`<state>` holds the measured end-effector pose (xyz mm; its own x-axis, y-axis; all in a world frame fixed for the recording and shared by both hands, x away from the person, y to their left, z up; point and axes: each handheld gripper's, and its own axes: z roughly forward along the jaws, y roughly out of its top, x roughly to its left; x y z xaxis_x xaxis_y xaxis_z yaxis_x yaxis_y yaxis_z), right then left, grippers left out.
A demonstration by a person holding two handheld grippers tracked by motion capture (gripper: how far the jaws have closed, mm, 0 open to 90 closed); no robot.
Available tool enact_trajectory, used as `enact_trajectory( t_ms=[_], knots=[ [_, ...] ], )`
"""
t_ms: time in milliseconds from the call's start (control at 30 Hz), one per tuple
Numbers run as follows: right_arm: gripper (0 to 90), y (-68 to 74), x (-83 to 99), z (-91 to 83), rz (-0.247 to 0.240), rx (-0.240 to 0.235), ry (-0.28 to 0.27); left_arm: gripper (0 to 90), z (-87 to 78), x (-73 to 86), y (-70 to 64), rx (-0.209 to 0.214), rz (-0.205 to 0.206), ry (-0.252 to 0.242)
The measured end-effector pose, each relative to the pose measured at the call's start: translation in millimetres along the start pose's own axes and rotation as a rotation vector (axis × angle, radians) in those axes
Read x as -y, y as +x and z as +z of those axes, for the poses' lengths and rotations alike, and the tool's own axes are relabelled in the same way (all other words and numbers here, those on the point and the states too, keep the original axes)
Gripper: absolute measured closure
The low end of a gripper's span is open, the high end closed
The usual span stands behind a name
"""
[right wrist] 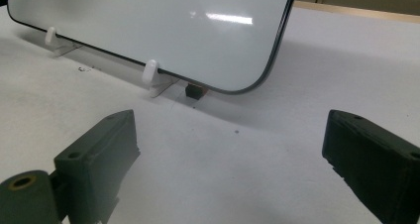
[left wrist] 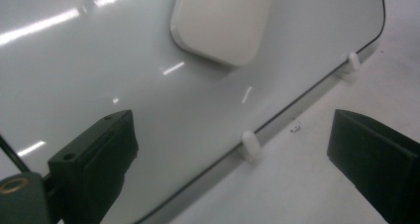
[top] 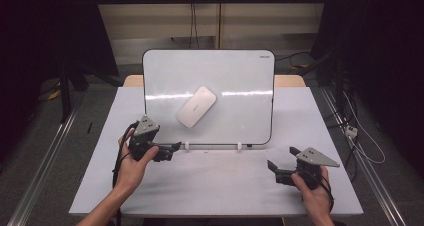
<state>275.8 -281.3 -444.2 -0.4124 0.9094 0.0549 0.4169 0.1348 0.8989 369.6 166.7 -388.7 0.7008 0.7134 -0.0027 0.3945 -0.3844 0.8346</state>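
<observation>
A glossy whiteboard [top: 235, 101] stands tilted back on two white clips [top: 239, 146] in the middle of the white table [top: 215, 186]. A white rounded eraser [top: 196, 106] clings to the board's left-centre face, lying slantwise. My left gripper [top: 172, 150] is open by the board's lower left edge, nothing between its jaws. In the left gripper view the eraser [left wrist: 223, 21] sits above the open left gripper [left wrist: 233, 135], near a clip [left wrist: 250, 145]. My right gripper [top: 283, 157] is open on the table, in front of the board's lower right corner [right wrist: 267, 75].
A small dark block [right wrist: 194, 91] sits under the board's bottom edge beside a clip [right wrist: 149, 73]. Bare tabletop [right wrist: 277, 149] lies before the right gripper [right wrist: 230, 135]. Cables [top: 360, 141] trail on the floor to the right, and metal rails [top: 45, 156] flank the table.
</observation>
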Motion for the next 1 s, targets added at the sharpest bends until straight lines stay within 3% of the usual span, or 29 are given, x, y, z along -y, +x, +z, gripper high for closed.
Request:
enact_trajectory(
  t_ms=[133,333,667,767,900,967,1000],
  knots=[
    [6.9,0.5,-0.7,0.4,0.003,-0.001,-0.002,5.1,-5.9,12.0,5.3,-0.019,-0.018,0.002],
    [6.9,0.6,-0.9,1.6,0.004,-0.002,0.002,5.2,-15.8,29.4,9.8,-0.049,-0.013,0.033],
    [6.9,0.8,-0.7,1.9,0.0,-0.002,0.006,5.6,-29.7,59.7,15.2,-0.117,-0.065,0.014],
    [6.8,0.6,-0.7,1.7,0.003,-0.003,0.005,5.9,-29.1,67.8,14.2,-0.082,-0.088,0.013],
    [6.8,0.2,-0.4,2.2,0.001,-0.002,0.007,6.0,-34.4,69.3,16.7,-0.101,-0.112,-0.008],
    [6.8,-0.4,-0.6,3.0,0.003,-0.005,0.009,5.9,-35.6,68.8,17.8,-0.119,-0.093,-0.006],
    [6.8,-0.5,-0.7,3.6,0.0,-0.005,0.008,5.7,-35.7,68.6,19.5,-0.115,-0.102,-0.005]
  ],
)
